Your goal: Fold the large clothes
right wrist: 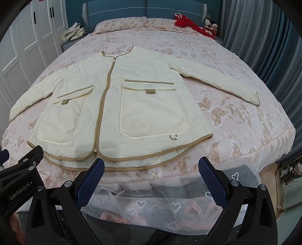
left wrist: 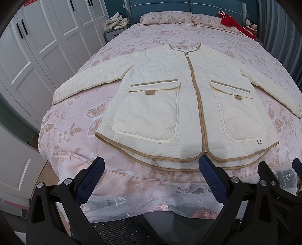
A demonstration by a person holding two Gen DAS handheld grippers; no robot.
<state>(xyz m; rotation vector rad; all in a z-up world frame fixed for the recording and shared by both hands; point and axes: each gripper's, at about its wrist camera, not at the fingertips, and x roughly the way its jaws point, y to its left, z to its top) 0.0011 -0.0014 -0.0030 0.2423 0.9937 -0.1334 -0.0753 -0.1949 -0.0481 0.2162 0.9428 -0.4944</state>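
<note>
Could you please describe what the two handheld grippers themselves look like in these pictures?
The left gripper and the right gripper match: black, angular plastic frames with silver bolts, and two fingers faced with dark blue textured pads. White "GenRobot.AI" lettering marks the left one's body in the right wrist view. No cables or sleeves show.

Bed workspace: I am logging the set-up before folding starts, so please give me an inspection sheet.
Surface: bed with a pink butterfly cover, lace skirt at the foot.
Job's things: cream quilted jacket lies flat, front up, zipped, both sleeves spread out.
Clutter: red garment and dolls by the pillows; pale folded cloths on the bedside cabinet.
Grippers: left claw and right claw both open, at the foot of the bed, touching nothing.
Cables: nothing seen.
Surroundings: white wardrobe, blue headboard, grey-blue curtain.
</note>
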